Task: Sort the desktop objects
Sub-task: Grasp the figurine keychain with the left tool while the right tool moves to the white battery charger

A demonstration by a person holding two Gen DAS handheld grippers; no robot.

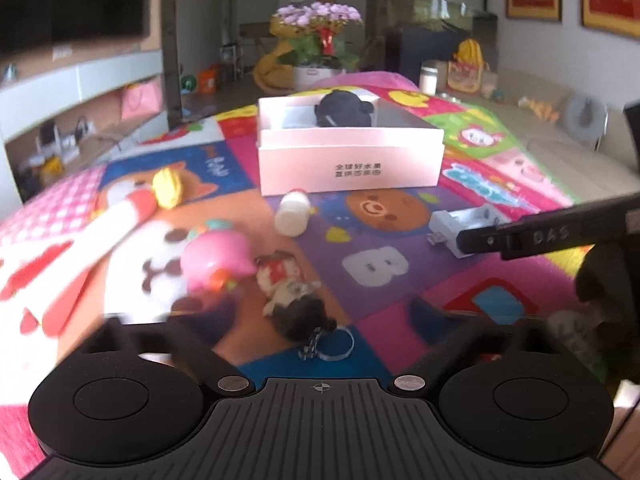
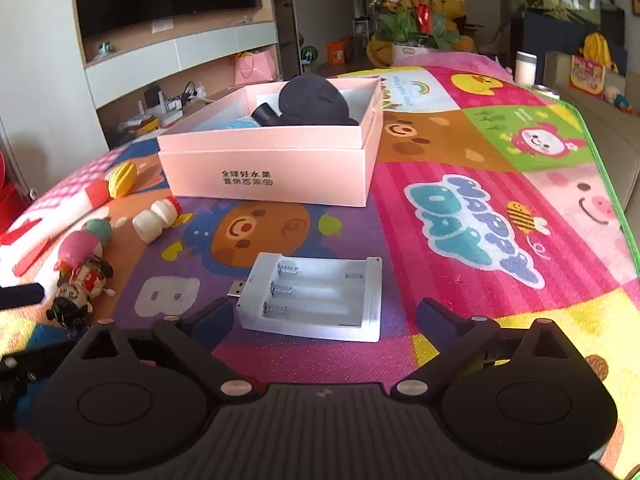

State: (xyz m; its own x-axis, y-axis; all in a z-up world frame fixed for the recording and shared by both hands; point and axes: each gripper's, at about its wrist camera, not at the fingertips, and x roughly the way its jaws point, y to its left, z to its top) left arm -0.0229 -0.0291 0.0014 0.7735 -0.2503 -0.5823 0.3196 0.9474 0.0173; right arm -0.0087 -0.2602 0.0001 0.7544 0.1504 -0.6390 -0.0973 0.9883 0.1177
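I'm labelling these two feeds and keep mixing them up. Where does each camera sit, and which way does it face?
Left wrist: on the left gripper, facing the doll keychain and pink box; its fingers and the right gripper's finger show.
Right wrist: on the right gripper, open around the battery charger.
Shared: box, charger, white bottle, doll.
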